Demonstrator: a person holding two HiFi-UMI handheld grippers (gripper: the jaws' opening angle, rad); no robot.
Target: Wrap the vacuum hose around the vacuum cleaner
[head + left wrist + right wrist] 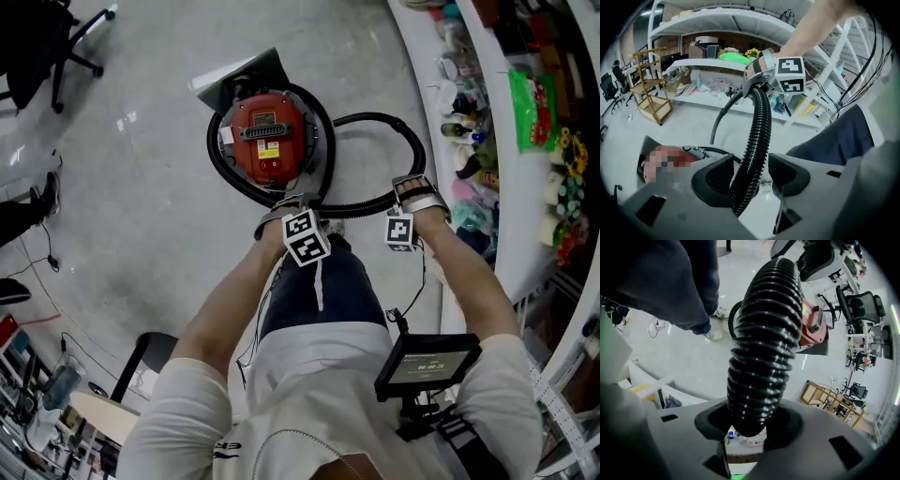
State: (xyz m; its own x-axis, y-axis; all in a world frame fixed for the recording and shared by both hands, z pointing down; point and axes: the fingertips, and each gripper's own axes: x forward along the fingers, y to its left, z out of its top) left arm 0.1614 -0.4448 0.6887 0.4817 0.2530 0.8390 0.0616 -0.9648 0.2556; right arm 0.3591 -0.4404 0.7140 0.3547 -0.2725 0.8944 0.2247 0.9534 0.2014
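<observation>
On the floor [141, 187] at 12 o'clock: red vacuum cleaner [267, 139], black hose [419, 155].
Hose rings the body, bulging out at 3 o'clock; right gripper [417, 190] clamped on it, left gripper [287, 202] jaws apart, hose loose between.

A black office chair [47, 42] stands top left; the curved white shelf [421, 89] carries what look like bottles [461, 128].

I see a grey polished floor [141, 187] with the red vacuum cleaner [269, 138] standing at upper centre. Its black hose [375, 116] loops across the floor to the right. An office chair [33, 47] stands at upper left.
</observation>
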